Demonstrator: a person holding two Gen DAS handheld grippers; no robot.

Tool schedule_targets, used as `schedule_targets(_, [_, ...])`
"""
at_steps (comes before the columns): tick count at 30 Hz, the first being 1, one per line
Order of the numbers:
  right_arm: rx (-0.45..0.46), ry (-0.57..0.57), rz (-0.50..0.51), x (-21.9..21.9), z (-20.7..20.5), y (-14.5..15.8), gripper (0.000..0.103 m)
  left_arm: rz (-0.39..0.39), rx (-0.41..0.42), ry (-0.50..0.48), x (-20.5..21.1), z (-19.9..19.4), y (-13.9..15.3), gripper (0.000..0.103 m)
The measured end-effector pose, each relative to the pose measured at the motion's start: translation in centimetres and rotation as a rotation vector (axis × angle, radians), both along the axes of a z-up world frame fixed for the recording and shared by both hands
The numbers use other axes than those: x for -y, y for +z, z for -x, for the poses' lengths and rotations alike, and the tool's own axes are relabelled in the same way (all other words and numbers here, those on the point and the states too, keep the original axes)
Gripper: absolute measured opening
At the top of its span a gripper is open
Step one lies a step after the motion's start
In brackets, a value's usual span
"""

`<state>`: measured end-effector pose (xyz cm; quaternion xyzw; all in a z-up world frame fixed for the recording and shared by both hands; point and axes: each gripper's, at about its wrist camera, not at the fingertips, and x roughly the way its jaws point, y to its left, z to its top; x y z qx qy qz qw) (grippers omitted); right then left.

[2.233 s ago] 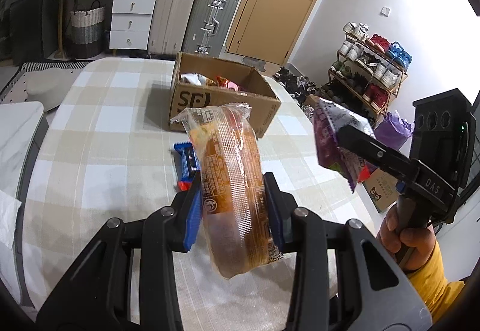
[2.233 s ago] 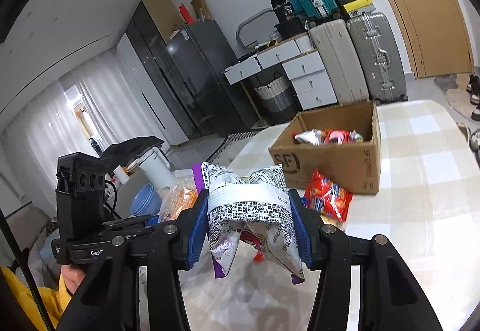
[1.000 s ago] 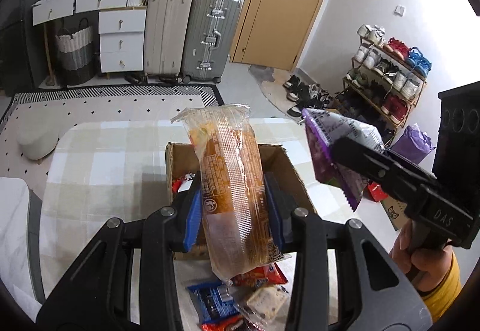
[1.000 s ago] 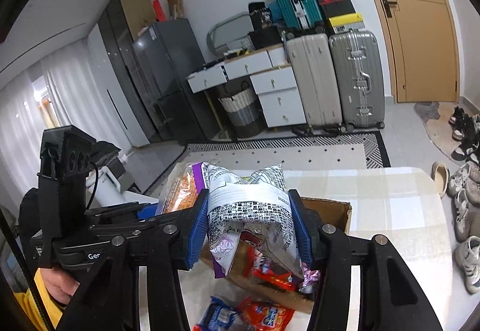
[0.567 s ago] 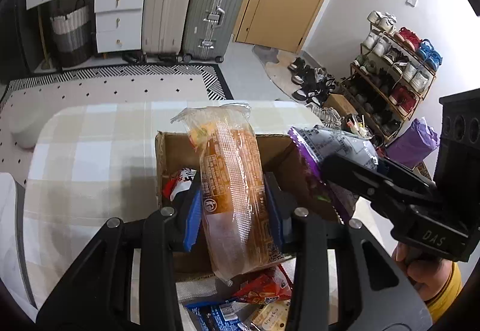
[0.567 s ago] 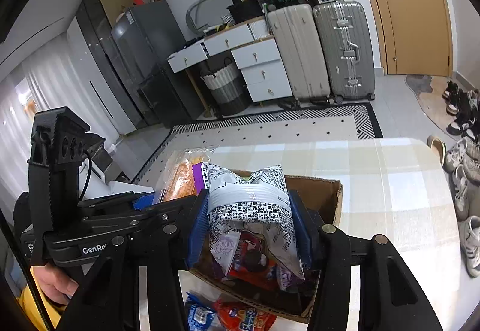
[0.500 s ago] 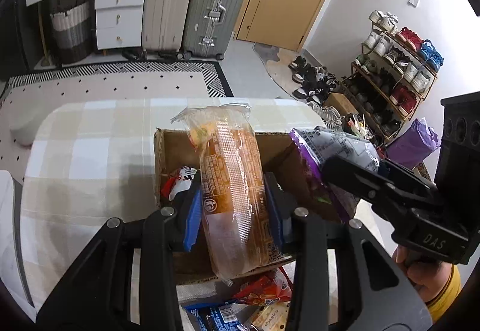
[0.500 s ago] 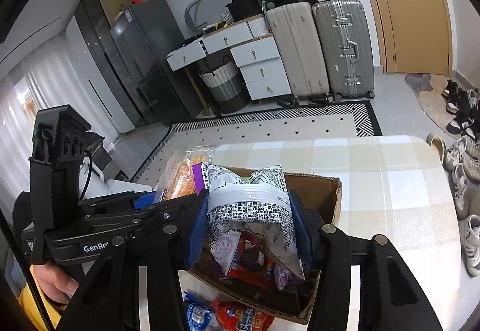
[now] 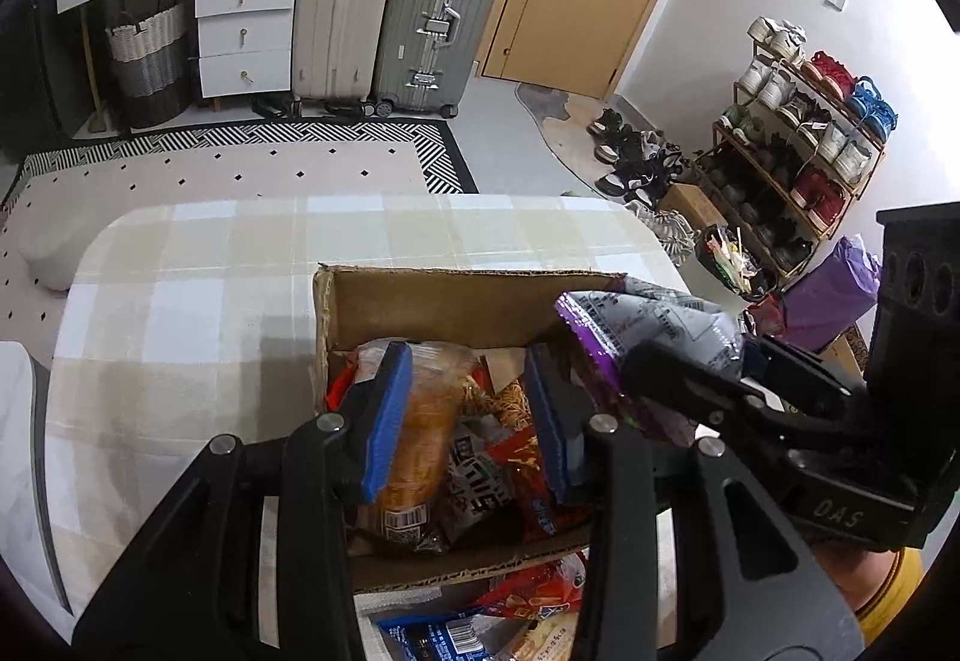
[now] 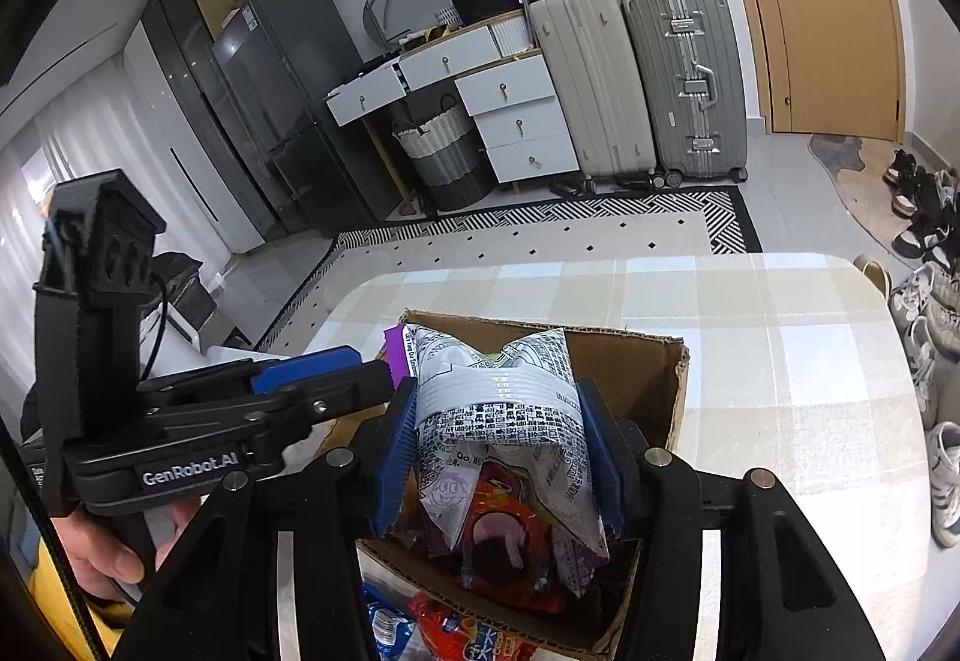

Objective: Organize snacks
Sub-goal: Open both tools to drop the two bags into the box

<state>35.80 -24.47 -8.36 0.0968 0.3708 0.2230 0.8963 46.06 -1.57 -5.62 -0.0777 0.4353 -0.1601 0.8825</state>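
Note:
A brown cardboard box (image 9: pixel 456 301) stands on the checked table and holds several snack packets. My left gripper (image 9: pixel 468 409) is open above the box. The orange bread packet (image 9: pixel 420 445) lies in the box below it, among red and dark packets. My right gripper (image 10: pixel 498 445) is shut on a silver and purple snack bag (image 10: pixel 504 409) and holds it over the box (image 10: pixel 666 397). That bag also shows in the left wrist view (image 9: pixel 648 325), at the box's right side.
Loose snack packets (image 9: pixel 480 625) lie on the table in front of the box. The checked tablecloth (image 9: pixel 198 313) stretches left and behind it. Suitcases (image 9: pixel 396 1), drawers and a shoe rack (image 9: pixel 798 121) stand on the floor beyond.
My left gripper has opened and the orange bread packet has dropped into the box. Both grippers have moved lower over the box. The right gripper still holds its bag.

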Motion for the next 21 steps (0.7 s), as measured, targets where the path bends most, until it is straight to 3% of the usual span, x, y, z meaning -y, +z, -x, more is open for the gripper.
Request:
schedule_targets(14, [-0.058,0.000,0.049,-1.5,-1.2,-1.5,0.053,0.017,-0.006,0.037,-3.1,4.7,-1.0,0.039])
schedule_targets(21, [-0.069,0.003,0.071,-2.3,-1.4,-1.8,0.059,0.016,-0.004,0.055,-4.0,7.3,-0.3,0.052])
